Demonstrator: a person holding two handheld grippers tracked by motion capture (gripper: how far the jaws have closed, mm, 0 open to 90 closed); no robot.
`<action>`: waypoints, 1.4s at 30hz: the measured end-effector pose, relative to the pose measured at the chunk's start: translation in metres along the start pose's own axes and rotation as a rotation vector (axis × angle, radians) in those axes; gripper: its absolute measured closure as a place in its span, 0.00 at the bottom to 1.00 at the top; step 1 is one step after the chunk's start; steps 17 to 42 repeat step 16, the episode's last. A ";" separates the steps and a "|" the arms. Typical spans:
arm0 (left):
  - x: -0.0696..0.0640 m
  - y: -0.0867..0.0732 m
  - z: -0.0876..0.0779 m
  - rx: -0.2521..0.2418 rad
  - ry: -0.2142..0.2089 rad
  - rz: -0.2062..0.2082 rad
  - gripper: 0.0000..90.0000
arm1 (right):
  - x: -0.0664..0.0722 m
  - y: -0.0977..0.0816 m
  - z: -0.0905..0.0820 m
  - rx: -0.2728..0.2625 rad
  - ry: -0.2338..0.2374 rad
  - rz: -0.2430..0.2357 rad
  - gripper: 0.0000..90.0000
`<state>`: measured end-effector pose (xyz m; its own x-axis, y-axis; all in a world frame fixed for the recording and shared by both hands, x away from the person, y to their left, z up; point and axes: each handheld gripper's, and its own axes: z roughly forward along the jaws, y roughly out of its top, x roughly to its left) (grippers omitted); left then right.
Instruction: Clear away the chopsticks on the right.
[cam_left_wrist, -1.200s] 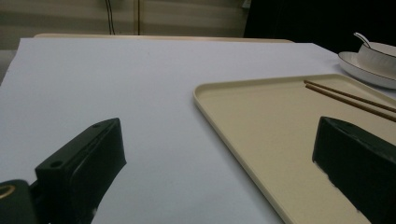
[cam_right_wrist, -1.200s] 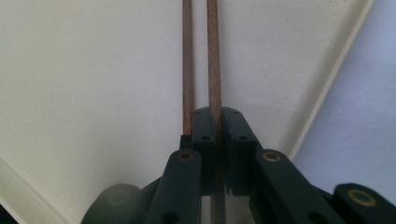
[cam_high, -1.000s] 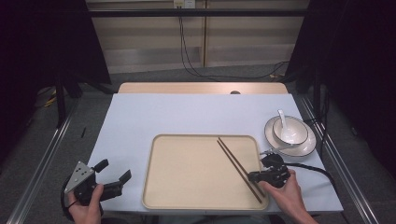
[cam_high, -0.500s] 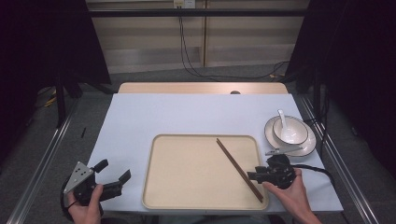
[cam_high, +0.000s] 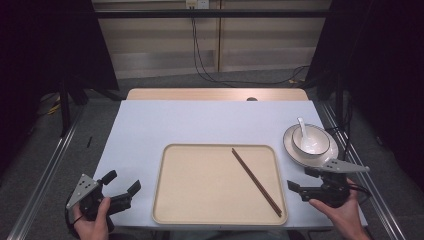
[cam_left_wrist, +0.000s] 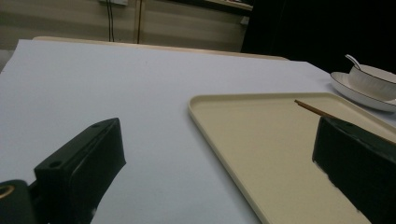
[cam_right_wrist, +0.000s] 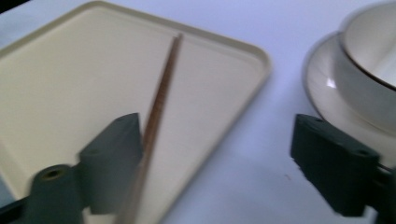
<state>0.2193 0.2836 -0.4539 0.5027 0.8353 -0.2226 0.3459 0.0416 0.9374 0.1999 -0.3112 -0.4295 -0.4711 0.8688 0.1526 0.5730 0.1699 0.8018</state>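
Note:
A pair of brown chopsticks (cam_high: 256, 181) lies slantwise on the right half of the cream tray (cam_high: 220, 147). My right gripper (cam_high: 299, 179) hovers just off the tray's right edge, near the sticks' closer end. Its jaws have just been opening and stand open, with nothing between them. In the right gripper view the chopsticks (cam_right_wrist: 163, 84) run past the outer side of one jaw of my right gripper (cam_right_wrist: 224, 154). My left gripper (cam_high: 122, 181) rests open at the table's front left, and the left gripper view shows my left gripper (cam_left_wrist: 215, 154) facing the tray's rim (cam_left_wrist: 196, 105).
A white bowl (cam_high: 311, 139) with a spoon (cam_high: 302, 125) in it sits on a plate (cam_high: 295, 152) right of the tray, just beyond my right gripper. The pale blue table top (cam_high: 200, 122) stretches behind the tray.
The right gripper has opened, let go of the chopsticks and drawn back to the right, off the tray. The sticks now lie together on the tray. The left gripper has stayed put.

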 end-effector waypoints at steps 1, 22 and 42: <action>0.000 0.000 0.000 0.001 0.002 0.001 0.02 | -0.004 -0.005 -0.002 -0.005 -0.010 0.009 0.12; 0.000 0.001 -0.004 -0.003 -0.002 0.009 0.02 | -0.026 -0.023 -0.032 -0.090 -0.028 0.041 0.04; 0.000 0.001 -0.004 -0.003 -0.002 0.009 0.02 | -0.026 -0.023 -0.032 -0.090 -0.028 0.041 0.04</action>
